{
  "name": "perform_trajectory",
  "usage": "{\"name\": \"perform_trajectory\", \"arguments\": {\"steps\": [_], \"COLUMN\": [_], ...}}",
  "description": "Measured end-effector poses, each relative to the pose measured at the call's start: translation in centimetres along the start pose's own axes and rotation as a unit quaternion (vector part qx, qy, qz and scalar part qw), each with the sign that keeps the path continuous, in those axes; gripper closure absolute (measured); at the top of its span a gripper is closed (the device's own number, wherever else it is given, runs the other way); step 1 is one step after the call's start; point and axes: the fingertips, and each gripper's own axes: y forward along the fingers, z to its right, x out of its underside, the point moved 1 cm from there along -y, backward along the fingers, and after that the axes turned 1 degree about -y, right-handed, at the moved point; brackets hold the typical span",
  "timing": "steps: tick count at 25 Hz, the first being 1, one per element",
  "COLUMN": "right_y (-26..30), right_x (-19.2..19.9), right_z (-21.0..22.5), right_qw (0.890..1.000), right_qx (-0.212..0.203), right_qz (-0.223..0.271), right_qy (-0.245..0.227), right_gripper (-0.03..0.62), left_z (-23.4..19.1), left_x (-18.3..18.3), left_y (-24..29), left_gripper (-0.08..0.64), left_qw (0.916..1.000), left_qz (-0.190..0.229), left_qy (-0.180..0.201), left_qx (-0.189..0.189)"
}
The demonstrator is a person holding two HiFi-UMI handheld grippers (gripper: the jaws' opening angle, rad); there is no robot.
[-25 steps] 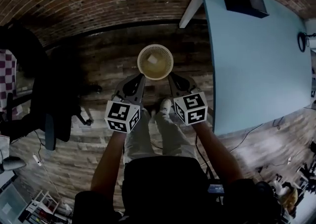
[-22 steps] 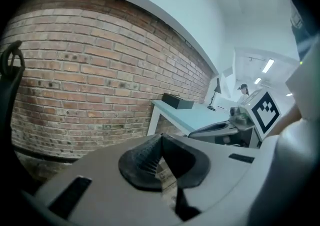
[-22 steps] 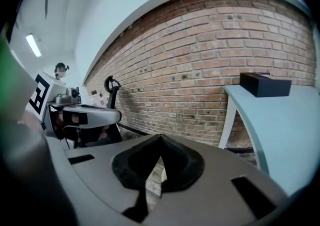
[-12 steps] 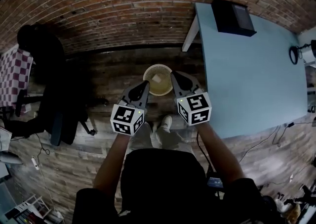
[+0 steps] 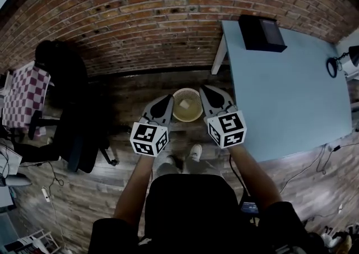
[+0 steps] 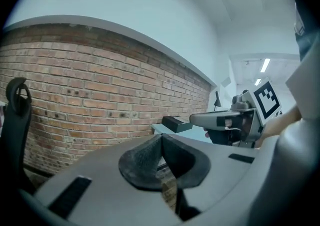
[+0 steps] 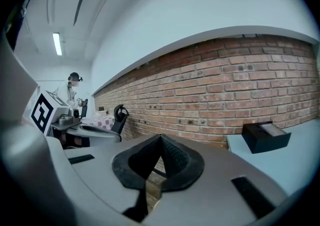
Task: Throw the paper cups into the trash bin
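Note:
A round beige trash bin (image 5: 187, 105) stands on the wooden floor below me, with a pale paper cup (image 5: 184, 103) lying inside it. My left gripper (image 5: 168, 99) hangs just left of the bin's rim, jaws shut and empty. My right gripper (image 5: 205, 90) hangs just right of the rim, also shut with nothing in it. In the left gripper view the black pads (image 6: 161, 162) meet, and the right gripper (image 6: 220, 120) shows beyond them. The right gripper view has its pads (image 7: 159, 162) closed against the brick wall (image 7: 225, 95).
A light blue table (image 5: 286, 84) stands to the right with a black box (image 5: 261, 32) at its far end and a lamp (image 5: 339, 65) at its right edge. A black office chair (image 5: 67, 101) sits left. The brick wall (image 5: 140, 12) runs behind the bin.
The view has lifted and drawn back: the bin looks smaller and farther. Both grippers stay shut and have spread slightly to either side of the bin.

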Motion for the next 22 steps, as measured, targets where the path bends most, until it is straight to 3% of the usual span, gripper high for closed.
{"name": "perform_trajectory", "arguments": {"steps": [7,22], "right_y": [-1.3,-6.0], "right_x": [-2.1,-3.5], "right_z": [-0.9,-8.5], "right_qw": [0.999,0.997], "right_qx": [0.025,0.053], "right_qz": [0.027,0.058], "right_qy": [0.005,0.009], "right_gripper": [0.589,0.589], "left_z": [0.3,1.3], "left_x": [-2.6,-2.0], "left_y": [-1.1,-8.8], "left_gripper": [0.557,0.557], "left_qw": [0.9995,0.9971], "left_qz": [0.021,0.031], "left_qy": [0.009,0.023], "left_qx": [0.02,0.065]}}
